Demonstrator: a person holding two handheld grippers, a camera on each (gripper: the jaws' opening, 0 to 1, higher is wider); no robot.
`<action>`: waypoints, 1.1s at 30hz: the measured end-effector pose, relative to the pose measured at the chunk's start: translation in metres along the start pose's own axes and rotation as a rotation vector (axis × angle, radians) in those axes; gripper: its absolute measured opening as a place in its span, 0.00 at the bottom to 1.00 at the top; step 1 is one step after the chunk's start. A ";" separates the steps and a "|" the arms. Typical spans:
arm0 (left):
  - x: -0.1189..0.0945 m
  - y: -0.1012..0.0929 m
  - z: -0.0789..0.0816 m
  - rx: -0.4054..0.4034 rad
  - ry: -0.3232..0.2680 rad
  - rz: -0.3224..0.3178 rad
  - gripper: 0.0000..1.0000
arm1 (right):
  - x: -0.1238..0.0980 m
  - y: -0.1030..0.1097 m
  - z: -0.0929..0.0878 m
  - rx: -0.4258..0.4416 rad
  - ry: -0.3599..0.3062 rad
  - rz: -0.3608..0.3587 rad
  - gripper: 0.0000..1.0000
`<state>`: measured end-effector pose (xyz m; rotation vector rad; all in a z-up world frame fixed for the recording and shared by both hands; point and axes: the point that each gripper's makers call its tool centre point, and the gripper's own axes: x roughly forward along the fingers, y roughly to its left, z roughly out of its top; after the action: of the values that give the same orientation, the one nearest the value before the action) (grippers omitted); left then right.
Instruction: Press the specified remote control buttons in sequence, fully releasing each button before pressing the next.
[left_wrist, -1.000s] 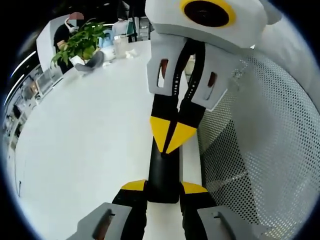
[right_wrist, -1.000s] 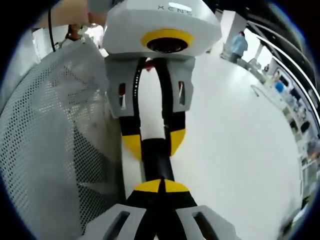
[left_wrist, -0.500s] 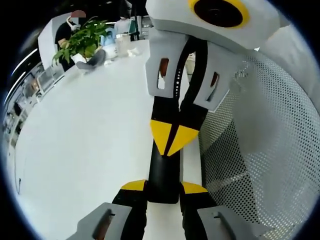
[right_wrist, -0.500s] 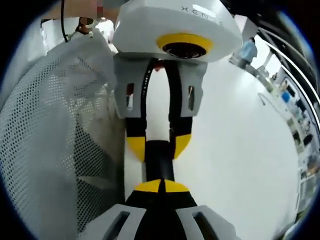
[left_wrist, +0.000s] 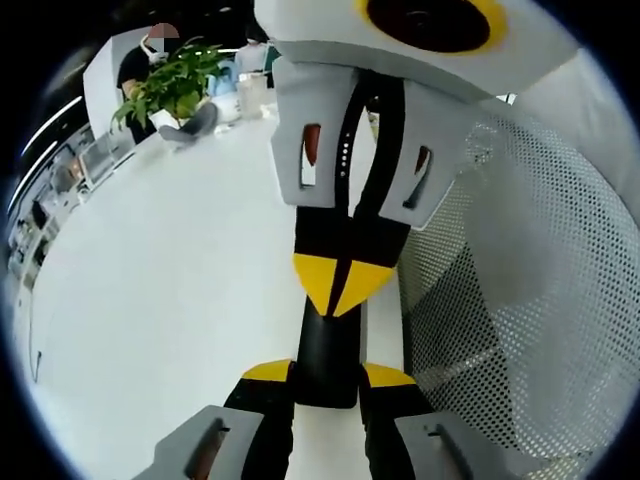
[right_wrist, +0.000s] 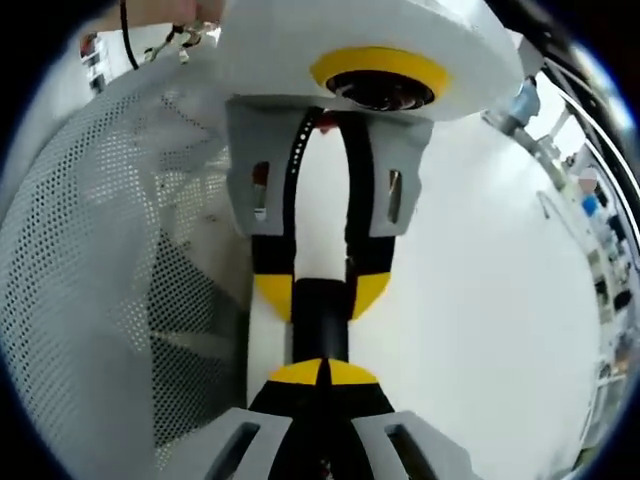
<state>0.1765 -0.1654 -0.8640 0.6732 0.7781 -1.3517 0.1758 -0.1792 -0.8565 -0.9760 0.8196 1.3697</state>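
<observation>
Left gripper view: the left gripper (left_wrist: 328, 385) had its jaws clamped either side of one end of the remote control (left_wrist: 328, 345), a long black bar lying on the white table (left_wrist: 160, 300). The right gripper (left_wrist: 338, 287) came in from the top of that view with its yellow tips together, pressed down on the remote's top face just ahead of the left one. A perforated mesh basket (left_wrist: 510, 290) stood just beside the remote; a potted plant (left_wrist: 170, 85) and a seated person (left_wrist: 135, 65) were well apart at the table's far end. Right gripper view: the right gripper (right_wrist: 322, 374) showed both yellow tips closed together over the dark remote (right_wrist: 322, 325), and the left gripper (right_wrist: 322, 292) faced it with jaws around the remote, the mesh basket (right_wrist: 110, 270) alongside. The buttons themselves were hidden under the tips, so which one was under press couldn't be told. Judgement: a press was in hand. To do it well, the left gripper should hold the remote flat and steady, the right should push straight down on one button only, then lift fully clear before shifting to the next one, and the remote shouldn't slide under the basket.
</observation>
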 end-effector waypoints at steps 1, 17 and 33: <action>0.000 0.000 0.000 0.002 0.000 -0.001 0.25 | 0.000 0.000 0.000 0.003 0.005 0.003 0.00; 0.001 0.003 0.002 -0.025 0.031 -0.021 0.25 | 0.000 0.000 -0.001 -0.021 -0.025 -0.011 0.00; 0.002 0.002 0.001 -0.002 0.006 0.000 0.25 | -0.001 -0.003 -0.001 0.149 -0.065 -0.016 0.00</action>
<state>0.1790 -0.1669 -0.8648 0.6758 0.7836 -1.3490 0.1784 -0.1802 -0.8562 -0.8170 0.8497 1.3006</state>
